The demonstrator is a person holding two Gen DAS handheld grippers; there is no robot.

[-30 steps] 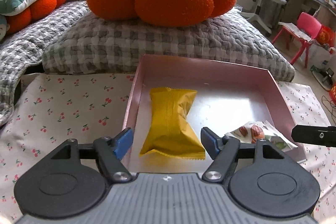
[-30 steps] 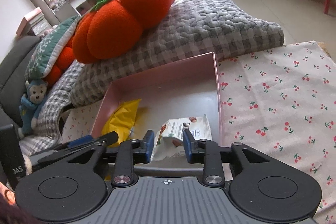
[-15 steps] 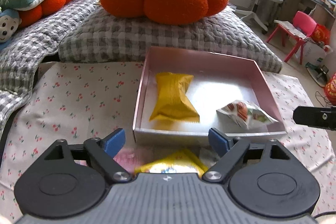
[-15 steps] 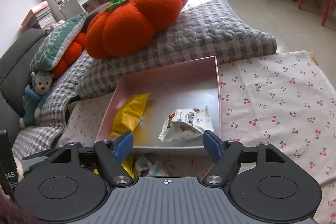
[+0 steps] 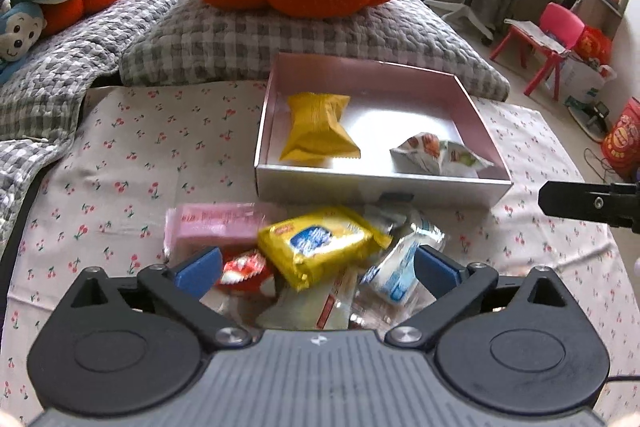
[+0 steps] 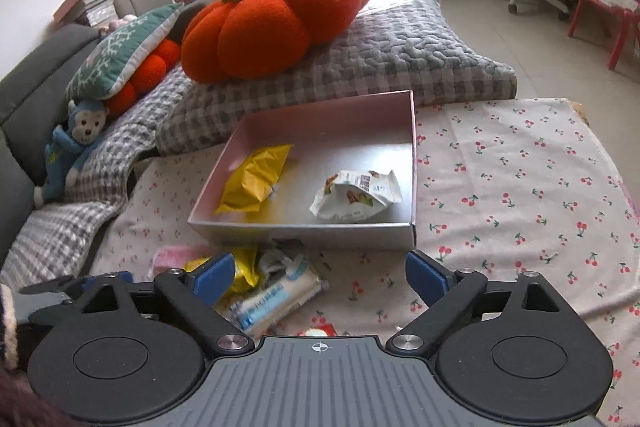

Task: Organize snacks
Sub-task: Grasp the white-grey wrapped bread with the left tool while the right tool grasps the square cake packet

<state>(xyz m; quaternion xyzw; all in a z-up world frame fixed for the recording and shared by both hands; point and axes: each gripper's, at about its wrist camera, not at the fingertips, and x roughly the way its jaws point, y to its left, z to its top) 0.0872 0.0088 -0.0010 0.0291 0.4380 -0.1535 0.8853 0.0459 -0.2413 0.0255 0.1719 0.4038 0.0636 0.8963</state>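
My left tongs [image 5: 316, 273] and right tongs [image 6: 320, 273] are both spreading wide, gripping nothing. The pink box [image 5: 376, 187] is holding a yellow packet [image 5: 316, 129] and a white packet [image 5: 438, 157]. Just in front of the box, loose snacks [image 5: 320, 247] are lying heaped on the cherry-print cloth [image 5: 160, 147].

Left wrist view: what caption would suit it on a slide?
Two snack packets lie in the pink cardboard box; the left gripper, jaws opening and empty, hangs above the loose snack pile.
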